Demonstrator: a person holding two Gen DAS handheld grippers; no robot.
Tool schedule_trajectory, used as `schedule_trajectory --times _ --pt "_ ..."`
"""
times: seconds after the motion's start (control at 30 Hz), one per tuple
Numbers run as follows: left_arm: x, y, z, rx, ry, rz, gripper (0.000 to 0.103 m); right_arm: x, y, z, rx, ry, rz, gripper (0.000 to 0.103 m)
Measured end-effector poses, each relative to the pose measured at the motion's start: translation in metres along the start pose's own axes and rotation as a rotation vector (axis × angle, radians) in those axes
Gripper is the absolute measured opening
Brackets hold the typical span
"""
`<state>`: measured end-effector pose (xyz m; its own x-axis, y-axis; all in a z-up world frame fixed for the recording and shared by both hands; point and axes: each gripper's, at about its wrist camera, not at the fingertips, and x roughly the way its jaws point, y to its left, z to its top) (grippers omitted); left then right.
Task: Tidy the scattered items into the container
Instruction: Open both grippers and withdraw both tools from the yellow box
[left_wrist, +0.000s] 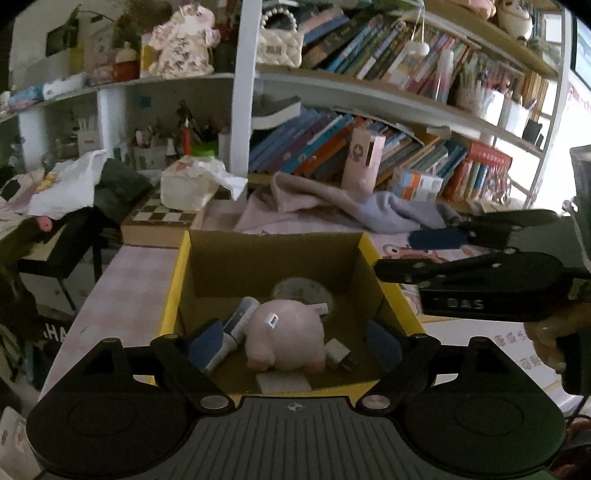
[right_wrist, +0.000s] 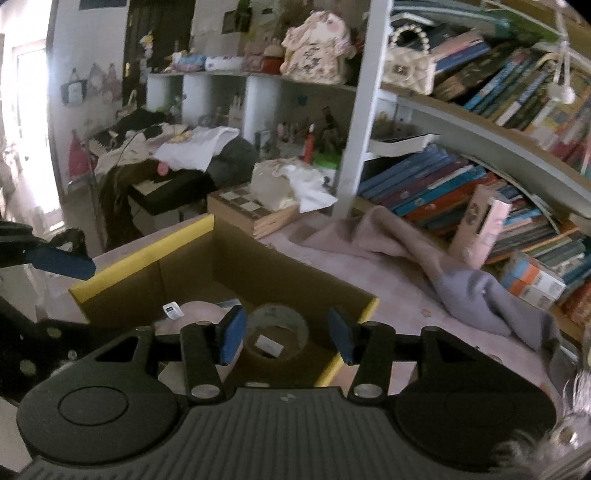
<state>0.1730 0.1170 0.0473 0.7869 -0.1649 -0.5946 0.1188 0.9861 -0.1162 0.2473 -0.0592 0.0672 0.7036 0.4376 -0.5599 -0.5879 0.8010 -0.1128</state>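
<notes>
An open cardboard box with yellow rims (left_wrist: 183, 273) stands on the pink desk. Inside lie a pink plush pig (left_wrist: 284, 334), a roll of tape (left_wrist: 301, 291), a white-and-blue tube (left_wrist: 236, 325) and a small white charger (left_wrist: 338, 354). My left gripper (left_wrist: 293, 341) is open and empty, fingers spread just above the box's near rim on either side of the pig. My right gripper (right_wrist: 288, 332) is open and empty over the box's right part, with the tape roll (right_wrist: 277, 328) between its fingers; it also shows in the left wrist view (left_wrist: 436, 254).
A pink and grey cloth (right_wrist: 406, 258) lies on the desk behind and right of the box (right_wrist: 147, 240). A chessboard box (left_wrist: 162, 218) with a tissue pack (left_wrist: 188, 184) stands behind it. A pink carton (left_wrist: 362, 158) and bookshelves line the back.
</notes>
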Motion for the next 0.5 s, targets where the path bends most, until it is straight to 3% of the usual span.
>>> schedule_trajectory --times 0.5 --pt "-0.056 -0.002 -0.029 -0.035 -0.070 0.014 0.088 -0.076 0.013 -0.032 0.093 -0.099 -0.098 0.054"
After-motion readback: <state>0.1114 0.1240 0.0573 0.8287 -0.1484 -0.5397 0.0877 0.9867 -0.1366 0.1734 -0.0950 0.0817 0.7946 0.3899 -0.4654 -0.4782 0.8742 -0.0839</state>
